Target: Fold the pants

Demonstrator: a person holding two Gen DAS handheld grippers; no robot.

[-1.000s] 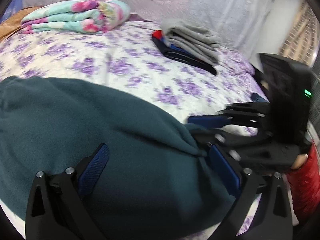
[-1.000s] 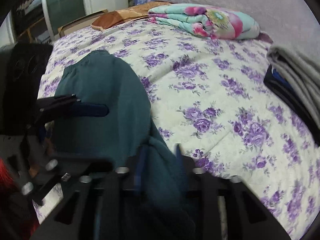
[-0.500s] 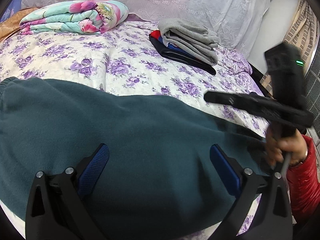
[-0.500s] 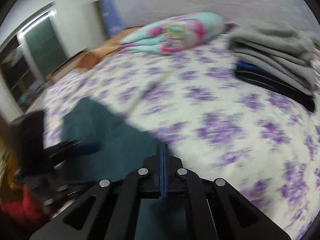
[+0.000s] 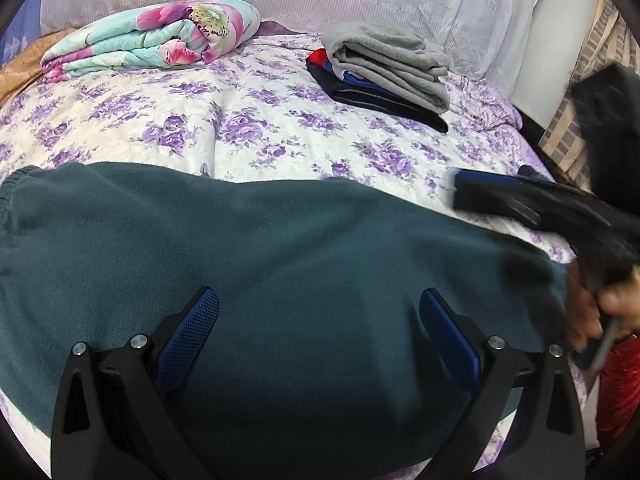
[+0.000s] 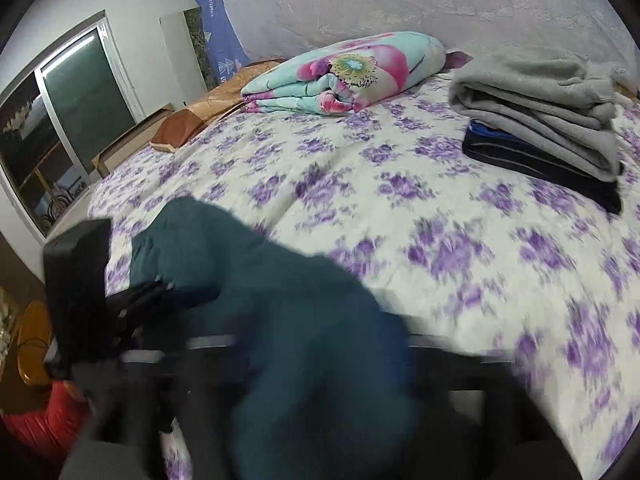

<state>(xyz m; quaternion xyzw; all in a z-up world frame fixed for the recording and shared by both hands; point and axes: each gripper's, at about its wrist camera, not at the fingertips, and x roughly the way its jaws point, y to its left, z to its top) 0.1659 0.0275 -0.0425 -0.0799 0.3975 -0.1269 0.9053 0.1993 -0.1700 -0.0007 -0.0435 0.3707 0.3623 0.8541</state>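
Since a second earlier, the right gripper [image 5: 516,196] had let go of the bunched fold of the dark teal fleece pants [image 5: 280,264] and lifted away, and the cloth that had humped up at the near right had settled into a broad flat spread. In the left wrist view, going left to right: the ribbed waistband edge of the pants sat at 9 o'clock, and the body of the garment filled the lower half of the view across the white bedspread printed with purple flowers [image 5: 240,128]. The left gripper [image 5: 320,332] stood over the pants at 6 o'clock, its blue-padded fingers [image 5: 188,332] spread wide apart with only flat cloth beneath them, clamping nothing. A folded quilt in turquoise with pink flowers [image 5: 160,40] lay at 11 o'clock, and a stack of folded grey and dark navy clothes [image 5: 388,68] at 1 o'clock, both well apart from the pants. At 3 o'clock the right gripper hovered just above the right edge of the pants, held by a hand [image 5: 592,312] with a red sleeve [image 5: 620,392] at 4 o'clock. Its jaws were opening, and nothing lay between them in this view. In the right wrist view that gripper's own fingers were heavily blurred along the bottom, with the teal cloth running beneath them from 9 o'clock to 6 o'clock.
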